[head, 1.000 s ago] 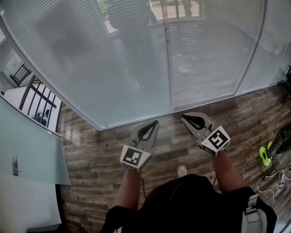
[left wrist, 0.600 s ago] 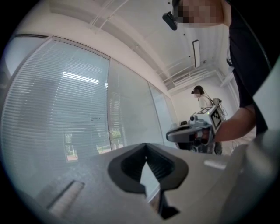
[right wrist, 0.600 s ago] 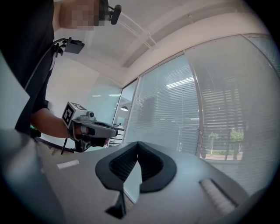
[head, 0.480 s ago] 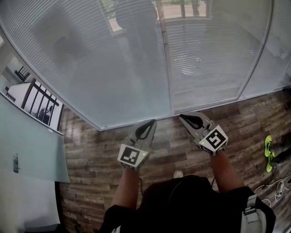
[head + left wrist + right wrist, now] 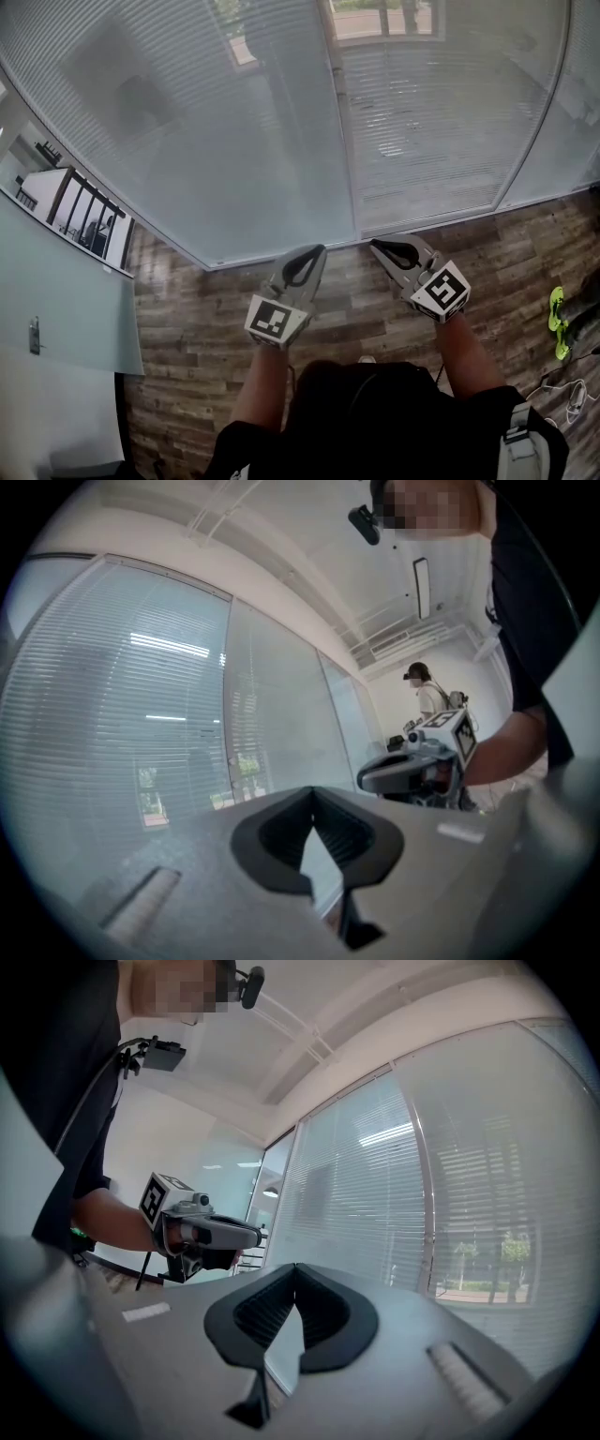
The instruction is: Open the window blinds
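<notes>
Closed white slatted blinds (image 5: 234, 141) fill the glass wall ahead, split by a thin upright frame post (image 5: 343, 122). My left gripper (image 5: 314, 251) is held level above the floor and points at the base of the glass. Its jaws are shut and hold nothing. My right gripper (image 5: 377, 246) is beside it, also level, shut and holding nothing. In the left gripper view the blinds (image 5: 122, 696) lie beyond my own tips (image 5: 313, 794), with the right gripper (image 5: 370, 778) alongside. The right gripper view shows the blinds (image 5: 375, 1204) past my tips (image 5: 295, 1269) and the left gripper (image 5: 253, 1234).
Wood-plank floor (image 5: 216, 309) runs to the glass wall. At the left is a frosted glass door with a handle (image 5: 33, 337). A bright green shoe (image 5: 558, 323) and white cables (image 5: 572, 394) lie at the right. Another person (image 5: 427, 691) stands far off along the wall.
The glass wall and blinds have come a little closer. Both grippers moved forward with the body, keeping their pose and staying shut. The green shoe slid toward the picture's right edge.
</notes>
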`<state>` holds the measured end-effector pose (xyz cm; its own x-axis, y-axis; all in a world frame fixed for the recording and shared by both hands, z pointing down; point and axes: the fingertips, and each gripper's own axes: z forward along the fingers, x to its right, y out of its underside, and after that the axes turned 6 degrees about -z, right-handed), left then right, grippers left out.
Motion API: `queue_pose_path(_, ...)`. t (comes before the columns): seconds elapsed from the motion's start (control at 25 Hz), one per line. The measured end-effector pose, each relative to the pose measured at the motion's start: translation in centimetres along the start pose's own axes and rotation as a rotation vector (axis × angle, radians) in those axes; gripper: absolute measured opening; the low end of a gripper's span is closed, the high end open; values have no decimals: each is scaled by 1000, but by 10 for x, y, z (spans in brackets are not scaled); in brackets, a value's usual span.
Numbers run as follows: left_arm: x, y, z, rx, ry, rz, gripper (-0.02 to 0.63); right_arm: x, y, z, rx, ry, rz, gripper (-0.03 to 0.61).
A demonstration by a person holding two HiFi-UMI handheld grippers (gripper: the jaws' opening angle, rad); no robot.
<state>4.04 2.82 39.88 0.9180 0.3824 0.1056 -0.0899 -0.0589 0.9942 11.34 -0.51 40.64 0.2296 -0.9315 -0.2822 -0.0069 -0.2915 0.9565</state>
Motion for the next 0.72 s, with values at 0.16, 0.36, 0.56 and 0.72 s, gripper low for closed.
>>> queue_pose_path(0.16, -4, 1, 10, 6, 8, 24, 3, 6, 5, 4, -16, -11, 10, 6)
queue_pose_path(0.36, -15, -1, 18, 7, 13, 5, 3, 18, 5, 16, -10, -3, -7, 6)
queue_pose_path(0.56, -28, -3, 32, 12, 29, -7, 4, 33, 11, 26, -19, 7, -11, 6)
queue_pose_path(0.72, -45, -2, 46, 14, 46, -15, 5, 48, 17, 40, -35, 22, -9, 6)
